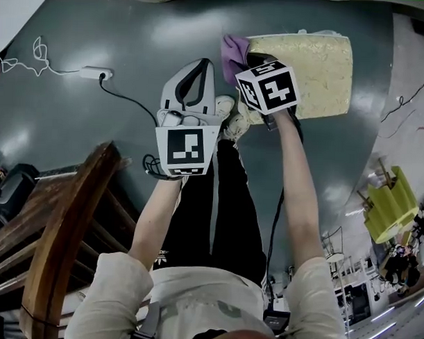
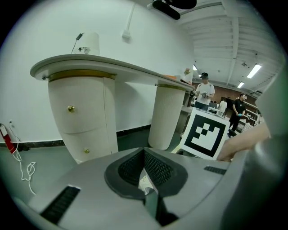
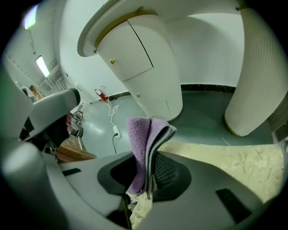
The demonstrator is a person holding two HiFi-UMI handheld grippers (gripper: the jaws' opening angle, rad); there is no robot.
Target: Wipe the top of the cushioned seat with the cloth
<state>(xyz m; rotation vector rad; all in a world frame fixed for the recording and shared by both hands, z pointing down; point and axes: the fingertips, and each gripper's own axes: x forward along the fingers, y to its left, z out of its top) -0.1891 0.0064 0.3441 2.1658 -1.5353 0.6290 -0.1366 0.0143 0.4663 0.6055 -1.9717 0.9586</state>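
Note:
The cushioned seat (image 1: 316, 65) has a pale yellow patterned top and stands on the grey floor ahead of the person's feet. My right gripper (image 1: 248, 60) hangs over the seat's left edge, shut on a folded purple cloth (image 1: 235, 51). In the right gripper view the cloth (image 3: 143, 139) sticks up out of the right gripper (image 3: 150, 157), with the seat top (image 3: 225, 168) just below and to the right. My left gripper (image 1: 203, 63) is held beside it, left of the seat and above the floor. Its jaws are shut with nothing in them, as the left gripper view (image 2: 144, 152) shows.
A white curved desk with drawers (image 2: 85, 117) and a round pillar (image 2: 165, 114) stand behind the seat. A wooden chair (image 1: 63, 250) is at the lower left. A power strip with cable (image 1: 96, 73) lies on the floor. A yellow chair (image 1: 390, 205) is at right. People (image 2: 204, 92) stand far off.

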